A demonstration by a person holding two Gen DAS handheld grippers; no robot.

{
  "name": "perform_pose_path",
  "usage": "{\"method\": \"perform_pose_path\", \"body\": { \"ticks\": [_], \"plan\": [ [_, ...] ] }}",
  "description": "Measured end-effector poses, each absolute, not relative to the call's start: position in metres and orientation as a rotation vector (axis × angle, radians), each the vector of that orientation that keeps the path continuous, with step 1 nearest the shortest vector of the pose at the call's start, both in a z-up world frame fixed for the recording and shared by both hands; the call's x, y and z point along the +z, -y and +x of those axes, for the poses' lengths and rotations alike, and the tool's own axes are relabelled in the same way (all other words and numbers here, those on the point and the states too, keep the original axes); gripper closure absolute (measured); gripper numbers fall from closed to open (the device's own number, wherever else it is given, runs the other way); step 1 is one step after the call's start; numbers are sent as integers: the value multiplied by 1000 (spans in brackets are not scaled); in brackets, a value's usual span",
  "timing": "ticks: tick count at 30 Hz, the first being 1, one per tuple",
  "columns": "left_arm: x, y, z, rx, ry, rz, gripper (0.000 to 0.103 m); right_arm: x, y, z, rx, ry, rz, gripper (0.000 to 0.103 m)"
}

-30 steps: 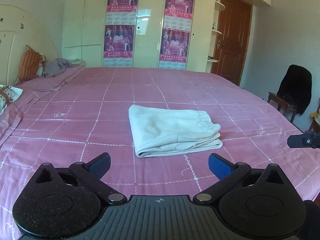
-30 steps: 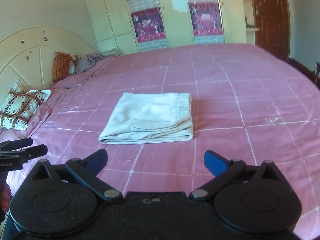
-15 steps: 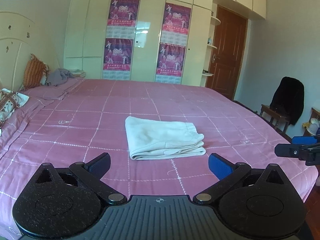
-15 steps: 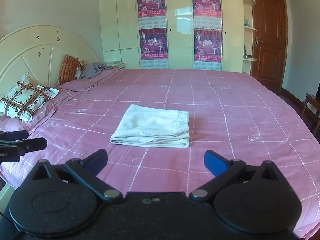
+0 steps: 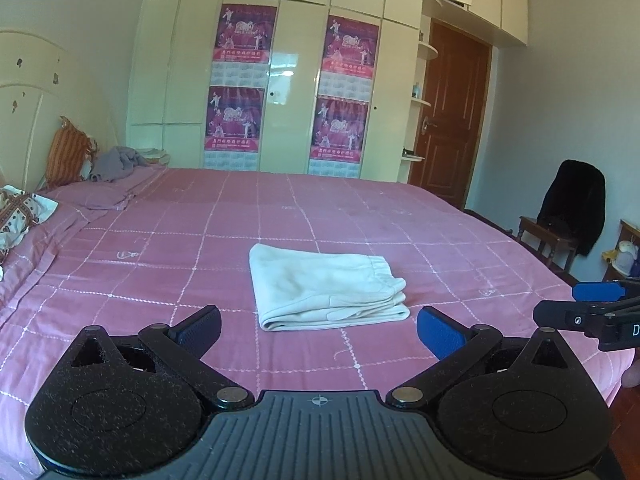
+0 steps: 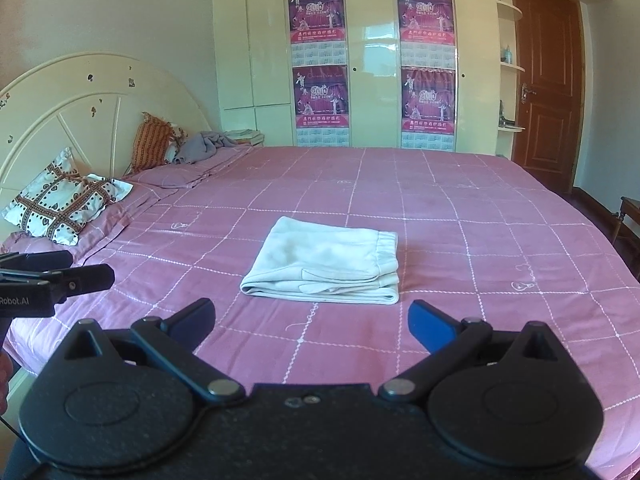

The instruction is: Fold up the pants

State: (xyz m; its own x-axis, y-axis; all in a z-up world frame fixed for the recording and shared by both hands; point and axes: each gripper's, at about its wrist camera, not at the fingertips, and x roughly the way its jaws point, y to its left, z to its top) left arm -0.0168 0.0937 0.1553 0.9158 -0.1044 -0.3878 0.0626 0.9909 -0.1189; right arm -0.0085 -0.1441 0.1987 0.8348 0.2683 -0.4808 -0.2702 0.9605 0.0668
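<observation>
Left wrist view looks across a wide bed with a pink coverlet crossed by white stitched lines (image 5: pixel 168 240). A pair of cream fabric pants (image 5: pixel 326 292), folded into a compact rectangle, lies flat on the coverlet at about 12 o'clock from the left gripper (image 5: pixel 319 326), well apart from it and touched by nothing. That gripper's jaws stand wide apart and hold nothing, with blue pads facing each other. At 3 o'clock, near the frame edge, the right gripper (image 5: pixel 576 306) pokes in over the bed's side; its jaws are spread there too.

From the right wrist view the folded pants (image 6: pixel 326 266) again sit at 12 o'clock, their gathered waistband on the right side and layered edges facing the camera. The right gripper (image 6: pixel 311 322) hangs before them with jaws spread wide and empty. At 9 o'clock the left gripper (image 6: pixel 60 274) shows side-on above the bed's near corner.

At 10 o'clock a white cushion with brown cross patterns (image 6: pixel 66 202) rests by the cream curved headboard (image 6: pixel 76 112), and farther back stand an orange striped pillow (image 6: pixel 152 140) and a crumpled grey garment (image 6: pixel 206 142). A cream wardrobe with purple posters (image 6: pixel 318 68) fills the far wall, with a brown wooden door (image 6: pixel 546 88) at 2 o'clock. In the left view a wooden chair draped with a black jacket (image 5: pixel 572 210) stands beside the bed at 2 o'clock.
</observation>
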Motion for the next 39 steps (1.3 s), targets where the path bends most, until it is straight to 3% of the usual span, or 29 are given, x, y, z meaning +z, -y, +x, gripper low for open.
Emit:
{"method": "perform_pose_path", "body": {
  "ticks": [39],
  "plan": [
    [154, -92, -18, -107, -393, -96, 0, 197, 154, -3, 239, -505, 23, 0]
  ]
}}
